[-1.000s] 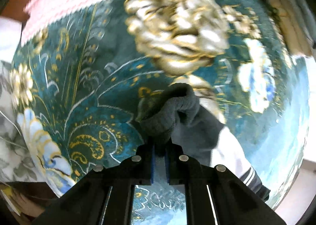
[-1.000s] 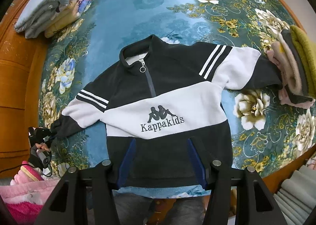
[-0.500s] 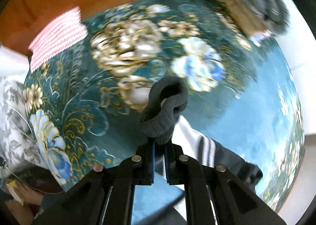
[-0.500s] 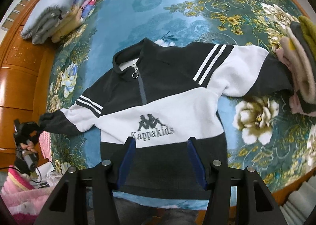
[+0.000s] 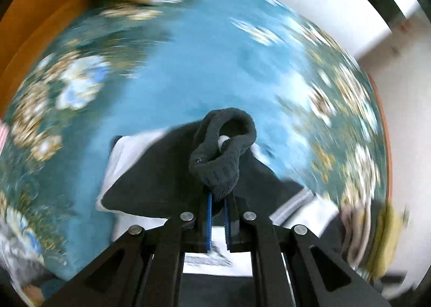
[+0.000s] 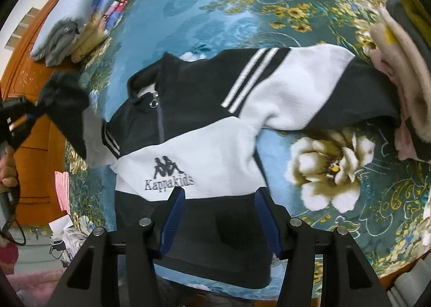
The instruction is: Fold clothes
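A black-and-white Kappakids sweatshirt (image 6: 204,145) lies face up on a teal flowered bedspread (image 6: 256,10). My left gripper (image 5: 218,204) is shut on the dark cuff (image 5: 223,156) of one sleeve and holds it lifted above the garment's body. In the right wrist view that raised sleeve (image 6: 67,107) hangs at the left, with the left gripper (image 6: 16,113) at the frame edge. My right gripper (image 6: 219,196) stands open just over the sweatshirt's lower front, near the logo, with nothing pinched. The other sleeve (image 6: 309,91) lies stretched out to the right.
Folded blankets (image 6: 80,18) are stacked at the far left corner of the bed. A pile of pink, beige and yellow clothes (image 6: 404,64) sits at the right edge, touching the outstretched sleeve. An orange wooden bed frame (image 6: 29,78) runs along the left.
My left gripper has lifted the sleeve cuff off the bed and swung it inward over the sweatshirt. My right gripper has come down closer to the lower front, still open.
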